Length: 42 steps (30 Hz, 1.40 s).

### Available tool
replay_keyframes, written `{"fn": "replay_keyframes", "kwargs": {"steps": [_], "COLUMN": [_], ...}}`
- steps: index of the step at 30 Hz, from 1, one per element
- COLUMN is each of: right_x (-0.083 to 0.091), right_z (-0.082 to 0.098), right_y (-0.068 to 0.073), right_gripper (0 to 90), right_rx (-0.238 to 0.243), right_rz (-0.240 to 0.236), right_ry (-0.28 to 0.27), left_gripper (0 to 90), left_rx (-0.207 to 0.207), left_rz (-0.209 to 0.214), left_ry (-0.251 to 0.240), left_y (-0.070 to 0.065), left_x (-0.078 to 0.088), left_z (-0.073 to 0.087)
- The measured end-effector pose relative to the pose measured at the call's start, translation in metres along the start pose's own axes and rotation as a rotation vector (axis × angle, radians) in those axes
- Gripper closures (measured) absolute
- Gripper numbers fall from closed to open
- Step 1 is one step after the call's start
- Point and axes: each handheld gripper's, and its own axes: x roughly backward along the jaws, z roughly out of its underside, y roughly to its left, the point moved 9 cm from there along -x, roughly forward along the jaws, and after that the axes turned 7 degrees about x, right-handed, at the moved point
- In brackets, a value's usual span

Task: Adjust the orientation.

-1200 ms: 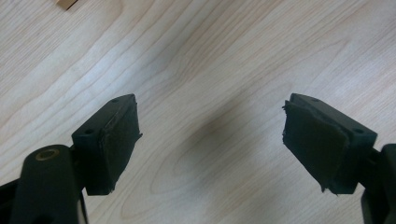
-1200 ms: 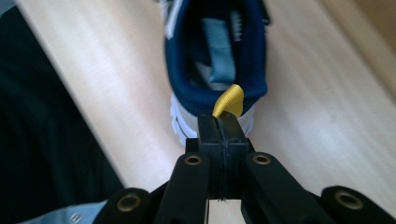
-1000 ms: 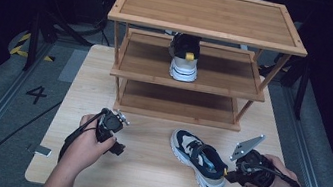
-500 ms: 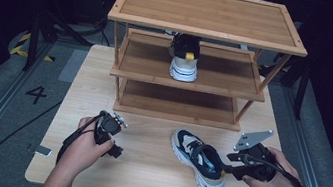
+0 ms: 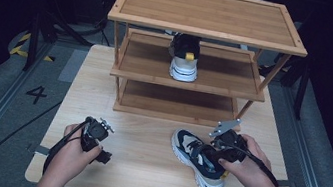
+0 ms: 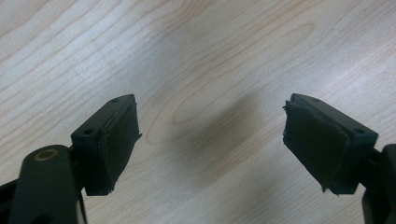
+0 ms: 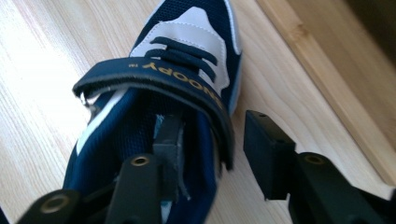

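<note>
**Gripper Straddling Sneaker's Collar at Shoe Rack Table**

From the high view, a person is sitting at a light wooden table (image 5: 142,170), working a handheld gripper in each hand. The right gripper (image 5: 219,150) is meeting the navy-and-white sneaker (image 5: 196,161) lying on the tabletop just in front of the bamboo shoe rack (image 5: 205,29), toe pointing away and to the left. A matching second sneaker (image 5: 184,58) is standing on the rack's middle shelf. The left gripper (image 5: 101,141) is hovering low over bare wood, well apart from both shoes.

In the left gripper view, the left gripper (image 6: 210,144) is pointing down at the pale wood grain, its jaws spread wide with nothing between them, casting a soft shadow on the table.

In the right gripper view, the right gripper (image 7: 219,154) is straddling the sneaker's (image 7: 187,56) side wall by the strap: one jaw is sitting inside the shoe's opening, the other outside over the tabletop. The jaws have just been closing, with the collar wall between them, yet the outer pad (image 7: 268,154) is standing clear of the fabric, so the claw is parted rather than pinching. The rack's base rail (image 7: 327,79) is running alongside.
</note>
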Motion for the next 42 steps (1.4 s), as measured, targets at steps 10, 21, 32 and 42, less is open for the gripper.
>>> {"fn": "replay_keyframes", "kwargs": {"steps": [10, 21, 32, 42], "right_x": [0.006, 0.022, 0.065, 0.041], "right_z": [0.013, 0.055, 0.078, 0.113], "right_y": [-0.014, -0.037, -0.032, -0.019], "right_gripper": [76.3, 65.9, 64.0, 67.6], "right_rx": [-0.073, -0.244, -0.317, -0.34], "right_rz": [0.102, 0.16, 0.079, -0.01], "right_ry": [0.028, 0.045, -0.012, 0.179], "left_gripper": [18.6, 18.6, 18.3, 18.3], "left_rx": [-0.02, -0.079, -0.096, -0.097], "left_rz": [0.001, 0.022, 0.025, 0.009], "left_ry": [0.006, 0.007, 0.016, 0.038], "left_y": [-0.003, -0.014, -0.015, -0.011], "left_x": [-0.003, -0.01, -0.009, -0.01], "left_z": [-0.009, -0.032, -0.04, -0.046]}}
